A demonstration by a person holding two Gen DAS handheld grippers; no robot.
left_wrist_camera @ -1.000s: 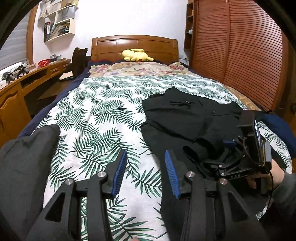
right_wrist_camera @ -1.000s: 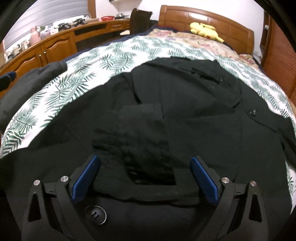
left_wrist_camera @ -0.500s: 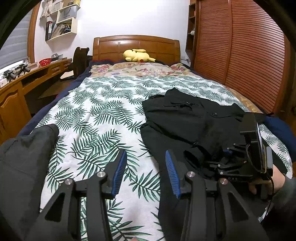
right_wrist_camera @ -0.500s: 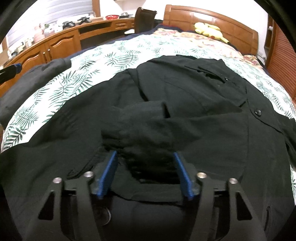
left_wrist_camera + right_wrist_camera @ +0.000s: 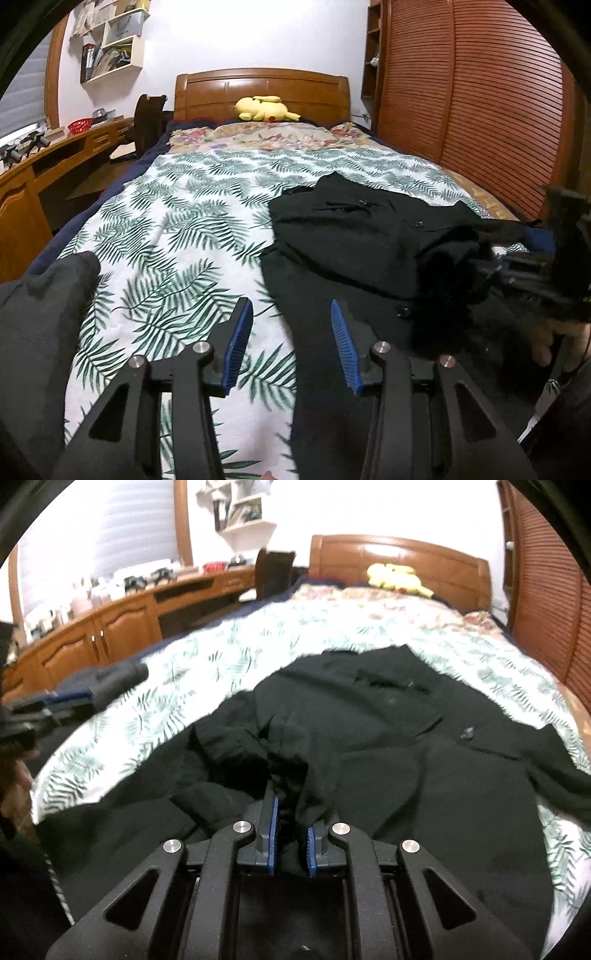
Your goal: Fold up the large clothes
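Note:
A black coat [image 5: 362, 236] [image 5: 406, 746] lies spread on the right half of the palm-leaf bedspread [image 5: 177, 229]. In the right wrist view my right gripper [image 5: 291, 823] has its jaws closing on a bunched sleeve [image 5: 291, 771] of the coat. The blue pads press the cloth, and the sleeve hangs raised above the rest of the coat. The left wrist view shows that gripper [image 5: 532, 273] at the right edge with the dark bunch [image 5: 450, 258] in it. My left gripper [image 5: 290, 306] hovers open over the coat's left edge with nothing between its fingers.
A grey garment [image 5: 37, 314] [image 5: 114, 675] lies at the bed's near left corner. A yellow plush toy [image 5: 264, 109] rests by the wooden headboard. A wooden desk [image 5: 22, 184] and a chair [image 5: 147, 118] stand left of the bed; a slatted wardrobe [image 5: 461, 110] stands to the right.
My right gripper went from wide open around the sleeve to closed on it and rose, lifting the sleeve off the coat. The left gripper barely shifted.

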